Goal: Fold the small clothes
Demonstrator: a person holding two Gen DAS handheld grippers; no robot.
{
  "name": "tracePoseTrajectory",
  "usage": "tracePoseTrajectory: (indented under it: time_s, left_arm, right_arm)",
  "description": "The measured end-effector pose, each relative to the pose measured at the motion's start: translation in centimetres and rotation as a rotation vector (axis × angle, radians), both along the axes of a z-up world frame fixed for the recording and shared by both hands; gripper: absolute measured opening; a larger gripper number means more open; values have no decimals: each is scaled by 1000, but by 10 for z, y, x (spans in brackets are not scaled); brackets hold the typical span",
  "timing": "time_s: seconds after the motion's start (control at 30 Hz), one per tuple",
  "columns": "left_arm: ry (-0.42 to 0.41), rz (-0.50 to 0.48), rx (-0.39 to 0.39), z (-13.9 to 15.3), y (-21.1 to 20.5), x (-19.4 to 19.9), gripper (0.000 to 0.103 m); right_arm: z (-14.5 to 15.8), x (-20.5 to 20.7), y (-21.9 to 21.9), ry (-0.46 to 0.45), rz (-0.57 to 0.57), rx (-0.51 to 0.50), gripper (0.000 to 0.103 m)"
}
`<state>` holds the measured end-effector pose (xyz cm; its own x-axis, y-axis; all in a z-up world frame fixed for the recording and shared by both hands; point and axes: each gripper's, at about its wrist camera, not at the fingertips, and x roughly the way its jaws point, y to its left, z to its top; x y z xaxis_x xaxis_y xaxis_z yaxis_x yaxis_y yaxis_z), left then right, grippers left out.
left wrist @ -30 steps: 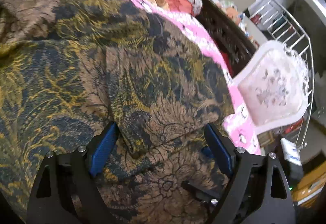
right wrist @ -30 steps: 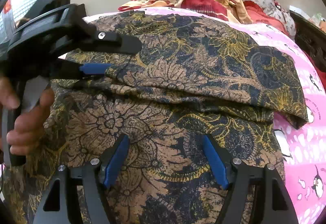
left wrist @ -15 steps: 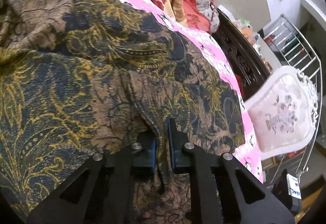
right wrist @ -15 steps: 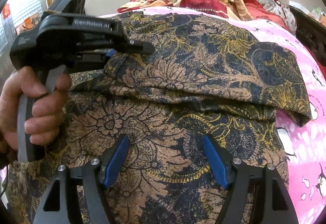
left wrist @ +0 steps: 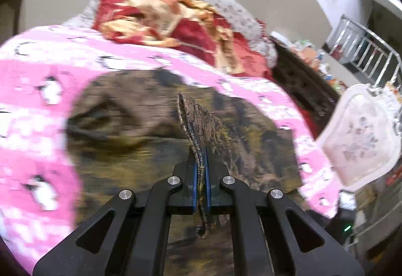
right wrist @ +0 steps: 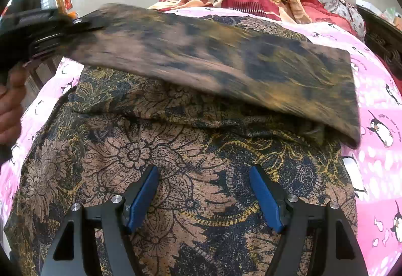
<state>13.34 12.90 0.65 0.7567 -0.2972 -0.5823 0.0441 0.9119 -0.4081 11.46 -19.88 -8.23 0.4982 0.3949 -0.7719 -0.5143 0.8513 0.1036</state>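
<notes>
Two handheld grippers work over our brown, navy and gold batik-print cloth (right wrist: 191,175), spread on a pink penguin-print bedsheet (right wrist: 377,90). Our left gripper (left wrist: 200,175) is clamped tight on a raised edge of the cloth, lifting one panel. Our right gripper (right wrist: 203,197) hangs above the flat part, jaws wide apart, gripping nothing. The lifted panel's long axis runs left to right across the bed, sloping down to the right. With nothing pinning the lower layer, it may drag along and crease the fold.
</notes>
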Motion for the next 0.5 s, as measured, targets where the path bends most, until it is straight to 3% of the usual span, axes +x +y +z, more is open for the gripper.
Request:
tracePoseTrajectory:
  time_s: [0.17, 0.33, 0.4, 0.47, 0.5]
  left_arm:
    - [61, 89, 14, -25, 47, -13, 3]
    - [151, 139, 45, -56, 62, -14, 4]
    - [220, 162, 78, -72, 64, -11, 15]
    - [230, 176, 75, -76, 66, -12, 33]
    - [228, 190, 78, -75, 68, -15, 36]
  right_arm:
    - [0, 1, -1, 2, 0, 2, 72]
    - [0, 1, 0, 3, 0, 2, 72]
    - [-1, 1, -1, 6, 3, 3, 74]
    - [-1, 1, 0, 11, 6, 0, 75]
    - [-1, 1, 0, 13, 10, -1, 77]
